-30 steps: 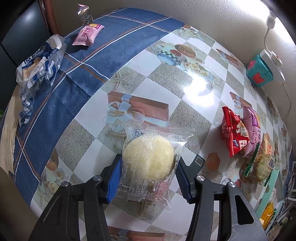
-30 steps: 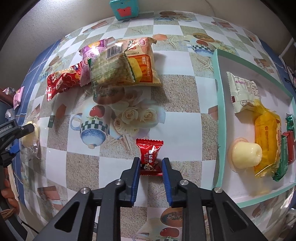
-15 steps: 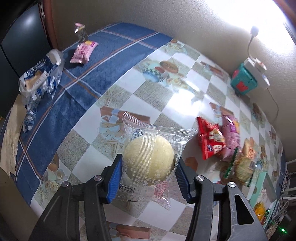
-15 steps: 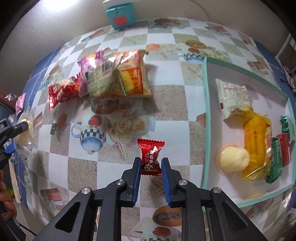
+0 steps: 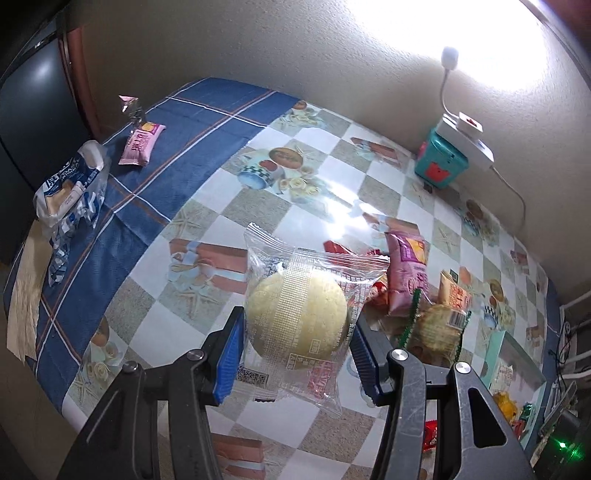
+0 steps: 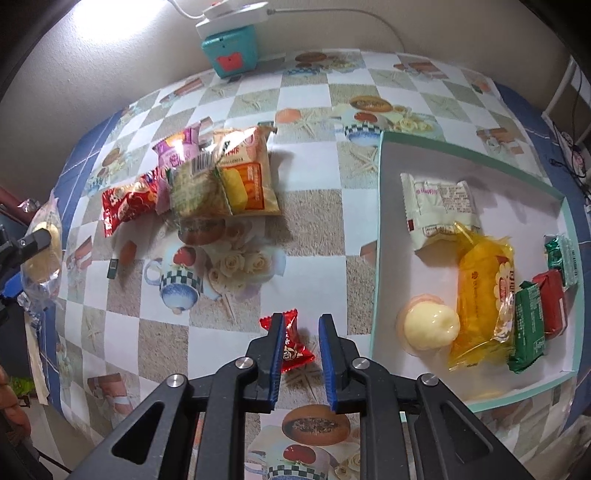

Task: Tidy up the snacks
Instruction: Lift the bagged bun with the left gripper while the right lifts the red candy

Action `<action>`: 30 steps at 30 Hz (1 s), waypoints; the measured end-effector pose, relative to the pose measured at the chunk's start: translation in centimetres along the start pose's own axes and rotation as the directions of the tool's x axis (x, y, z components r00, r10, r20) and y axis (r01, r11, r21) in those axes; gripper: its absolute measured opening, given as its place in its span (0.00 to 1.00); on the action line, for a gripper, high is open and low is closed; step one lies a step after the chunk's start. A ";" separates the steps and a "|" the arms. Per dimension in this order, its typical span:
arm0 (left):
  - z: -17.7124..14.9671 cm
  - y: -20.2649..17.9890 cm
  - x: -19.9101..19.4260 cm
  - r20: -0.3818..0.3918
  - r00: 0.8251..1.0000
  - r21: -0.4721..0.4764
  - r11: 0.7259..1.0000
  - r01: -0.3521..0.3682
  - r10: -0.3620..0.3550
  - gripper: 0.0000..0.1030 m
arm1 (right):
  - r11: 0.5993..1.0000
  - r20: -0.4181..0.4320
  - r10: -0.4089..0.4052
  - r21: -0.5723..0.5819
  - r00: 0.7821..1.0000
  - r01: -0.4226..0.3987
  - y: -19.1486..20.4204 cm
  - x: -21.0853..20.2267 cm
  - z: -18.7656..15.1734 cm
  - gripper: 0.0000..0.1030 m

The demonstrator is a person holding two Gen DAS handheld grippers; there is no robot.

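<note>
**Left gripper** (image 5: 296, 334): fingers (image 5: 229, 354) set at a middling width, their blue pads clamped on either side of a round pale bun (image 5: 295, 314) sealed in a clear wrapper. The bun hung clear of the table (image 5: 207, 192), with the wrapper ends sticking out past the fingertips and back toward the camera. In the right wrist view the same bun showed at the far left edge, left of the snack pile.

**Right gripper** (image 6: 300, 317): fingers narrow and closing, with a small red candy (image 6: 293, 349) between them. The candy lay tight against the left pad and was partly hidden by it. Contact at the right pad could not be told.

**Tray** (image 6: 376, 229), teal-rimmed, just right of the right gripper. Contents:
- a white packet (image 6: 439, 206) at the far end
- a yellow packet (image 6: 484, 291) in the middle
- a pale jelly cup (image 6: 430, 325) touching the yellow packet's near left side
- a green bar (image 6: 528, 325), a red bar (image 6: 552, 302) and a second green bar (image 6: 561, 258) along the right wall

**Snack pile**, on the table far left of the right gripper:
- a cracker packet (image 6: 195, 192) lying on top
- an orange packet (image 6: 251, 177)
- a pink packet (image 6: 173, 151)
- a red packet (image 6: 125, 203) at the left end

**Far edge, by the wall**: a teal box (image 6: 231, 50) with a white power strip (image 6: 232, 14) on top of it.

**Blue cloth** (image 5: 129, 206), at the table's left end in the left wrist view:
- a small pink bar (image 5: 140, 142)
- a blue-and-white bag (image 5: 66, 184), nearer the edge
</note>
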State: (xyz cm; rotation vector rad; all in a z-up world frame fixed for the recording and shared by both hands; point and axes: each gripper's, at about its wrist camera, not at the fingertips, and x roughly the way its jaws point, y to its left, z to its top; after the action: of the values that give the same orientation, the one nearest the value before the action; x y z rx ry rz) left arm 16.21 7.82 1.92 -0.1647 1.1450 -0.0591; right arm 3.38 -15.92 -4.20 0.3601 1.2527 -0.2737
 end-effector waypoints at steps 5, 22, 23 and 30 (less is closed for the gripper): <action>-1.0 -0.8 1.6 -0.061 0.998 0.030 0.999 -0.012 0.014 0.54 | 1.000 -0.019 0.021 -0.011 1.000 -0.021 0.1 0.5 -0.2 0.23; -1.9 -1.2 3.2 -0.120 0.993 0.037 0.999 0.018 -0.014 0.54 | 0.997 -0.087 -0.032 -0.079 0.996 0.025 1.5 4.2 -0.8 0.33; -1.9 -1.2 3.3 -0.120 0.993 0.036 0.999 0.018 -0.014 0.54 | 0.996 -0.084 -0.035 -0.083 0.996 0.028 1.5 4.2 -0.8 0.33; -2.1 -1.4 3.6 -0.124 0.992 0.044 0.999 0.015 -0.010 0.54 | 0.984 -0.051 -0.093 -0.158 0.994 0.084 3.6 4.7 -1.4 0.21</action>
State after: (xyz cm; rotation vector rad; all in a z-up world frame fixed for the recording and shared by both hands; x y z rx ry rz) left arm 15.85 5.80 -1.90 -0.1295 1.2655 -0.1075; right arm 4.94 -12.07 -8.61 0.1799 1.3402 -0.2405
